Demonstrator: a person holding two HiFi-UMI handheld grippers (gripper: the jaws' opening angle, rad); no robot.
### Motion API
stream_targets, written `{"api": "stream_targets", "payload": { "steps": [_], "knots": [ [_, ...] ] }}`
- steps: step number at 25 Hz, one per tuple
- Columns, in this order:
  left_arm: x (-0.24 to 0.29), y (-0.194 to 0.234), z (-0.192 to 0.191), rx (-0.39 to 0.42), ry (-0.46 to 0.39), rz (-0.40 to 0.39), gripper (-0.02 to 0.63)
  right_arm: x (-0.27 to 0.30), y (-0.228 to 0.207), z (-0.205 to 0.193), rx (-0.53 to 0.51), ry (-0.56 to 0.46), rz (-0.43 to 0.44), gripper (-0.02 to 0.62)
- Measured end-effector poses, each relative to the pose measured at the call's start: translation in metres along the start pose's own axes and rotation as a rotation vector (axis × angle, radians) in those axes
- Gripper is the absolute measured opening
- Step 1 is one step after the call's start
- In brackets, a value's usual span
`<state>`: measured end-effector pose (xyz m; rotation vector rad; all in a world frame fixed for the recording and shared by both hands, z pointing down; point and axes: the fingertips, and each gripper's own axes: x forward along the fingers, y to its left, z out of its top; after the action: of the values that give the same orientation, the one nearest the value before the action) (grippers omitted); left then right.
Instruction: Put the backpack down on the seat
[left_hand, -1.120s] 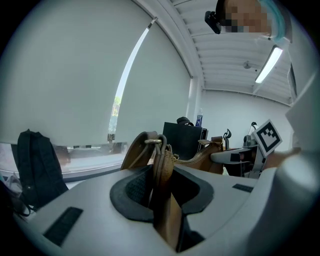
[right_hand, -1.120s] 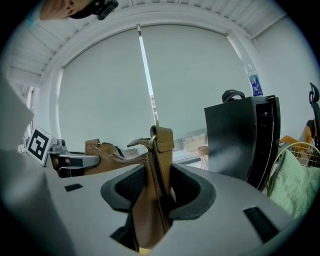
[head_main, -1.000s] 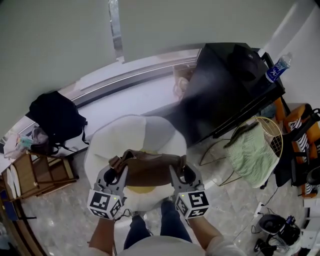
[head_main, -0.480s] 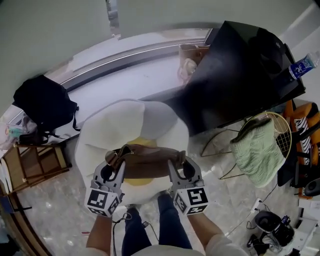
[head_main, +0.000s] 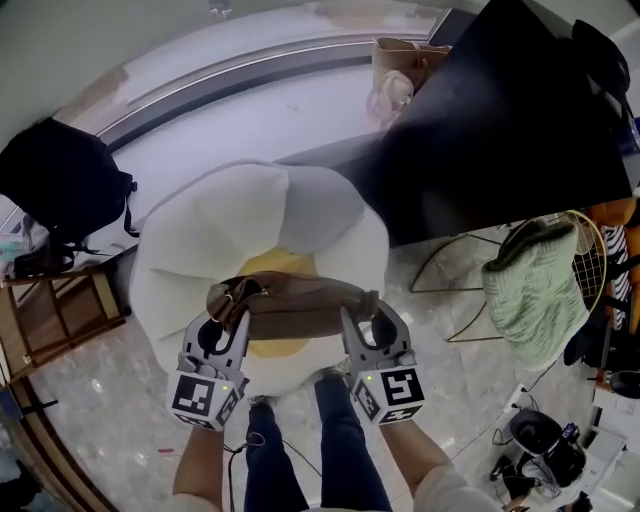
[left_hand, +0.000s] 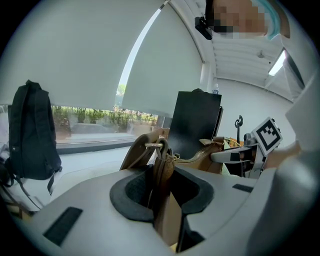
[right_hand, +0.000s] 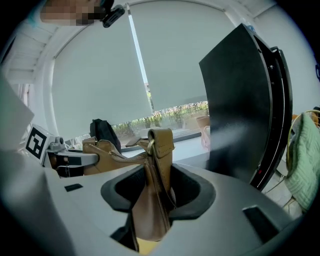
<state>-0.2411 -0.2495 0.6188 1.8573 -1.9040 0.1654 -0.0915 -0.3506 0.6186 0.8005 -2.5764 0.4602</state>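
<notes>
Seat (head_main: 200, 240) is neared: backpack (head_main: 300, 312), clamped endwise by left hand-held gripper (head_main: 226, 322) and right hand-held gripper (head_main: 364, 324), has been lowered, touchdown likely pending.

From above, the brown backpack (head_main: 300, 312) covers much of the yellow middle (head_main: 274, 263) of the seat (head_main: 180, 260) (whether bag and cushion touch I can't tell), while the black rucksack (head_main: 55, 185) at the left and the dark panel (head_main: 510, 130) at the right run out of view.
</notes>
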Motion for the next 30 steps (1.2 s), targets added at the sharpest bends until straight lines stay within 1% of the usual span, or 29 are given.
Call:
{"api": "stream_targets", "payload": {
  "steps": [6, 21, 30],
  "knots": [
    [0.023, 0.01, -0.037, 0.0, 0.009, -0.006, 0.106, 0.023, -0.012, -0.035, 0.004, 0.009, -0.012, 0.176],
    [0.067, 0.041, -0.121, -0.028, 0.036, 0.019, 0.106, 0.079, -0.03, -0.117, -0.023, 0.053, 0.004, 0.175],
    [0.093, 0.064, -0.154, -0.032, 0.06, 0.042, 0.106, 0.115, -0.037, -0.149, -0.056, 0.065, 0.031, 0.175]
  ]
}}
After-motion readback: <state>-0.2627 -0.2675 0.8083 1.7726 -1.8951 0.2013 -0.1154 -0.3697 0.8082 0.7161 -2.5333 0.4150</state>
